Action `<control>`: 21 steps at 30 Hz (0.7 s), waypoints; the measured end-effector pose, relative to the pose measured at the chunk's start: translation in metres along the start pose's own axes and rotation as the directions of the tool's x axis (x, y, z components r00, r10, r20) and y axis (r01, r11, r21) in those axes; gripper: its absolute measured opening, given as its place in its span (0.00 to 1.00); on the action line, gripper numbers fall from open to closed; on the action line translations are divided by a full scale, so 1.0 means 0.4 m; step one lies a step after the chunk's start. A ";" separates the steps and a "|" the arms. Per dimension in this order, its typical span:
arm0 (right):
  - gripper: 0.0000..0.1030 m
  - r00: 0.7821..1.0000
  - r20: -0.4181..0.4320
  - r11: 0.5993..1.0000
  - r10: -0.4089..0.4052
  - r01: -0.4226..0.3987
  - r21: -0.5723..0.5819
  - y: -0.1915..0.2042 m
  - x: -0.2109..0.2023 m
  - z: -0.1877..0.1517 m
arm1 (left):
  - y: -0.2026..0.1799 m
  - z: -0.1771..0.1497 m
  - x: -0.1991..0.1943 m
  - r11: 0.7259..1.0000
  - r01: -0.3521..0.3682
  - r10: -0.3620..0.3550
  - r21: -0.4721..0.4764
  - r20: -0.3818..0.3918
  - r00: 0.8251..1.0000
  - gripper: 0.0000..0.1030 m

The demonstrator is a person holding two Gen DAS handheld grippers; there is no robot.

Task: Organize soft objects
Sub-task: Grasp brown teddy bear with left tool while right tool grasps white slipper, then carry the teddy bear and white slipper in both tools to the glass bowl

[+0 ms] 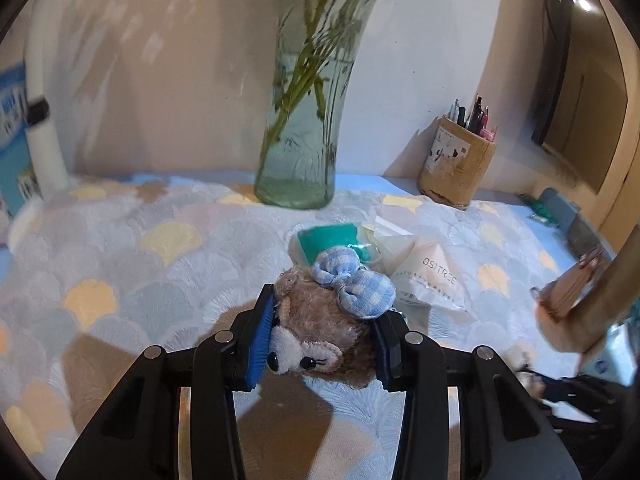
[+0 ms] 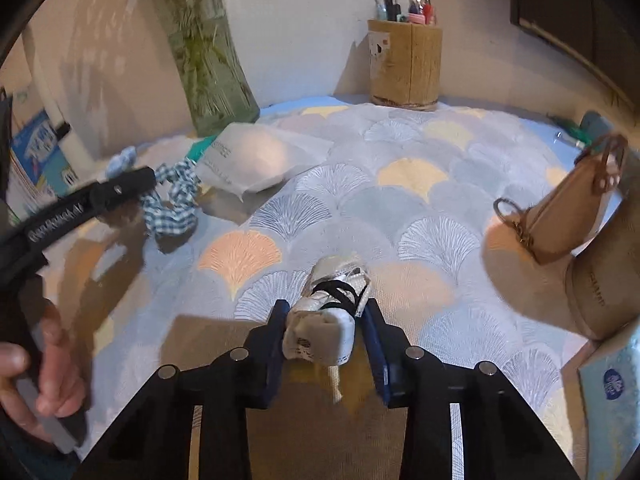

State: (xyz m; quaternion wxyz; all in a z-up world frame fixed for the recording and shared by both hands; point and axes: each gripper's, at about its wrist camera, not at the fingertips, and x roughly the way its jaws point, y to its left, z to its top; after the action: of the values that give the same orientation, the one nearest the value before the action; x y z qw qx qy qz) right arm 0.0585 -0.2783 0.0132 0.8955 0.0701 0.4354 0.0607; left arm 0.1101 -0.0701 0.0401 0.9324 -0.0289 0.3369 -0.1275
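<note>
Left wrist view: left gripper (image 1: 324,330) clenched on a plush bear (image 1: 320,332), both blue pads pressed into the sides of its brown head. Bear lies face toward the camera, a blue checked bow (image 1: 352,284) on top of its head. It sits on the tabletop (image 1: 160,248), which is covered by a cloth with a pastel fan pattern. Just behind the bear: a white packet (image 1: 428,276) with printed lettering, partly over something teal (image 1: 328,238). Further back, a glass vase (image 1: 304,148) with green stems stands against the wall; a pen holder (image 1: 456,164) full of pens to its right.

Right wrist view: right gripper (image 2: 326,332) grasping a small rolled white fabric bundle (image 2: 328,316) wrapped with a black band, pads against both its sides, low over the tabletop. At left, the left gripper (image 2: 120,188) enters the view, a hand (image 2: 44,376) on its handle; blue checked fabric (image 2: 172,204) shows at its tip. A small tan purse (image 2: 568,216) leans on a tan cylinder (image 2: 604,296) at right. Tissue box (image 2: 616,392) at the lower right edge.
</note>
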 end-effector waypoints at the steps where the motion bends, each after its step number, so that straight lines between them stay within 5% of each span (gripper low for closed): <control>1: 0.34 0.999 0.023 0.999 0.043 -0.044 0.009 -0.008 -0.021 -0.002 | -0.016 -0.004 -0.008 1.000 -0.002 0.002 0.028 0.009 1.000 0.38; 7: 0.34 0.993 0.105 0.998 0.058 -0.053 -0.046 0.011 -0.135 -0.020 | -0.064 -0.012 -0.093 0.993 0.116 -0.116 0.033 0.023 0.993 0.37; 21: 0.34 0.950 0.291 0.993 0.110 -0.119 0.014 -0.023 -0.405 -0.027 | -0.262 0.022 -0.411 0.931 0.326 -0.350 0.161 0.153 0.924 0.37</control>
State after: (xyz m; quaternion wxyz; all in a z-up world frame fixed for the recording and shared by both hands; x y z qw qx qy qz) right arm -0.0490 -0.3139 0.1298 0.9433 0.1174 0.2956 0.0947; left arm -0.0291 -0.1294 0.1636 0.9227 -0.0358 0.2323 -0.3057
